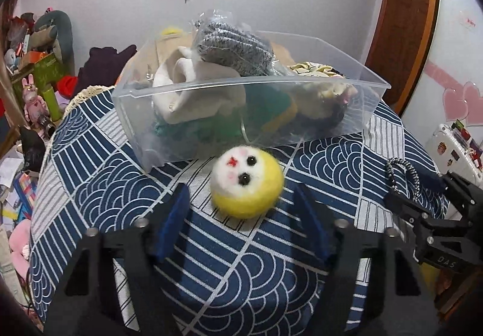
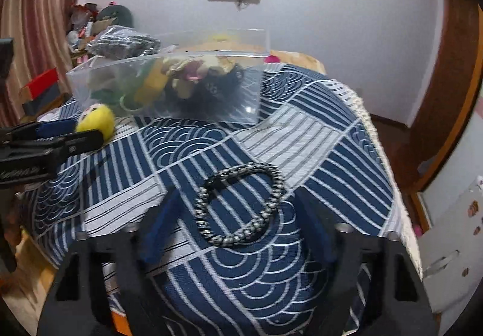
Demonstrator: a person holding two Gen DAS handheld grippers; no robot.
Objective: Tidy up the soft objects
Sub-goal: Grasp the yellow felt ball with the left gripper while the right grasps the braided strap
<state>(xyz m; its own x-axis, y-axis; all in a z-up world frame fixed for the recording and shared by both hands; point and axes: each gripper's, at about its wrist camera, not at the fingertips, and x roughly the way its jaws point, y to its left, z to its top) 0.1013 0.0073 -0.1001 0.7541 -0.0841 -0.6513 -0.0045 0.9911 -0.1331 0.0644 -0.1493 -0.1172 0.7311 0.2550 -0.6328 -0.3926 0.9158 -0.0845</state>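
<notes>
My left tongs (image 1: 241, 209) stand spread around the yellow felt ball (image 1: 247, 182) lying on the surface (image 1: 90, 154) just before the clear bin (image 1: 250, 85); my right tongs (image 2: 235, 215) gape over the braided cord loop (image 2: 241, 203); closing and lifting into the bin seems next.
</notes>
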